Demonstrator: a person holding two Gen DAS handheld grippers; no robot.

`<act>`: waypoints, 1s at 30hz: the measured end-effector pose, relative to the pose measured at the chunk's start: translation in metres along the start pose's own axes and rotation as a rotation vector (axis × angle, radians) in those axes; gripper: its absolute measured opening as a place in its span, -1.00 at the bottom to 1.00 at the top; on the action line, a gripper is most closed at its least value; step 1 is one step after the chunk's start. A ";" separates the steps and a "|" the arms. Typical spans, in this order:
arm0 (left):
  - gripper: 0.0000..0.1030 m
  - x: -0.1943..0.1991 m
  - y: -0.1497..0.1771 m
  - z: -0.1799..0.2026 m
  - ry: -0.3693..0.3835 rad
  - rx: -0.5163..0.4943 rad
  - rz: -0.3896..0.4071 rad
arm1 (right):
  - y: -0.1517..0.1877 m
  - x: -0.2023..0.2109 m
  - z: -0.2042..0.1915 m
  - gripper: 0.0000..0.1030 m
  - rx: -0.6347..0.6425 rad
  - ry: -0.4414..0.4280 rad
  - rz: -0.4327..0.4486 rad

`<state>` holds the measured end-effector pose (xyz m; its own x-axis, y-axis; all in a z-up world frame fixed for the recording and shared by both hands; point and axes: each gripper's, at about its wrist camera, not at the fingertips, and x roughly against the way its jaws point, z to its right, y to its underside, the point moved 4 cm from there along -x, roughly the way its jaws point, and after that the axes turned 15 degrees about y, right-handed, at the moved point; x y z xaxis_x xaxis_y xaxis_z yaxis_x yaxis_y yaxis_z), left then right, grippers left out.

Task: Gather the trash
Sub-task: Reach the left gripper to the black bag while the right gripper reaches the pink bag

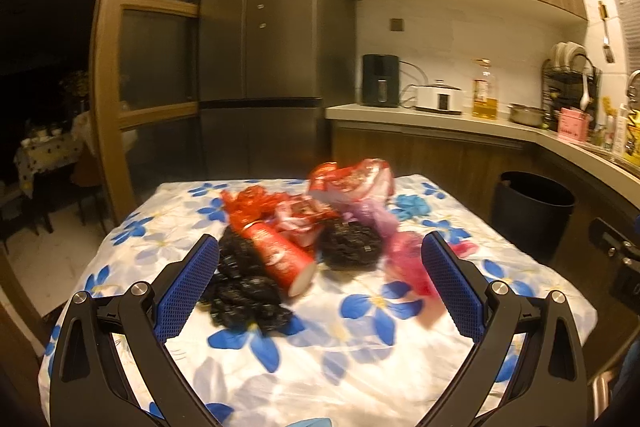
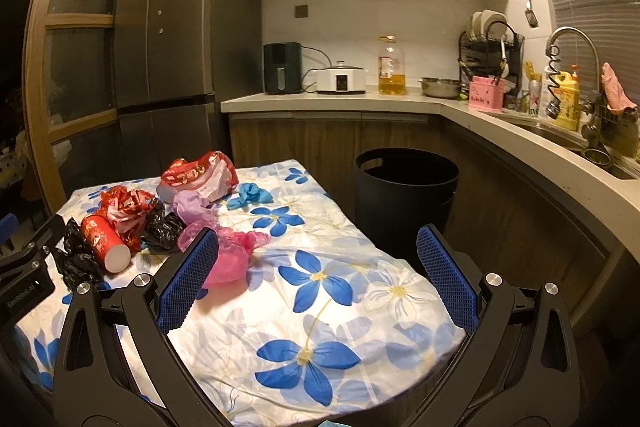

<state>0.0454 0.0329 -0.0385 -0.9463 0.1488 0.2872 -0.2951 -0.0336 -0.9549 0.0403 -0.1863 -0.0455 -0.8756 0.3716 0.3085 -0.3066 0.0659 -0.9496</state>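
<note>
Both tools hang above the floral-clothed counter (image 2: 320, 291) with nothing picked up: left hand-held gripper (image 1: 320, 283) spread wide, empty, facing the trash heap; right hand-held gripper (image 2: 318, 279) likewise spread, empty, its left finger just in front of the pink plastic bag (image 2: 230, 259). Heap sits toward the counter's far left: red paper cup (image 2: 105, 245) lying on its side against black bags (image 2: 76, 263), red wrappers (image 2: 200, 177) behind, blue glove (image 2: 250, 194) apart. Reads as approach before first grasp; next move calls for lowering onto one piece, closing, then carrying it to the black bin (image 2: 404, 187) beside the counter.

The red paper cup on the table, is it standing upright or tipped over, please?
Tipped over: the red paper cup lies on its side among the black bags, one white round end facing the camera.
</note>
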 end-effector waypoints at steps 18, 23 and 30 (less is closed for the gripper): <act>0.90 -0.041 0.037 -0.074 -0.125 0.124 -0.101 | 0.039 -0.071 -0.095 0.58 0.055 -0.226 -0.063; 0.84 -0.051 0.039 -0.099 -0.136 0.174 -0.112 | 0.051 -0.089 -0.118 0.21 0.090 -0.261 -0.103; 0.43 -0.072 0.043 -0.113 -0.134 0.188 -0.156 | 0.065 -0.104 -0.132 -0.42 0.136 -0.278 -0.144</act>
<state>0.1154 0.1322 -0.1090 -0.8928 0.0351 0.4491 -0.4463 -0.2053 -0.8710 0.1603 -0.0985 -0.1468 -0.8822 0.1000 0.4602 -0.4651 -0.0320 -0.8847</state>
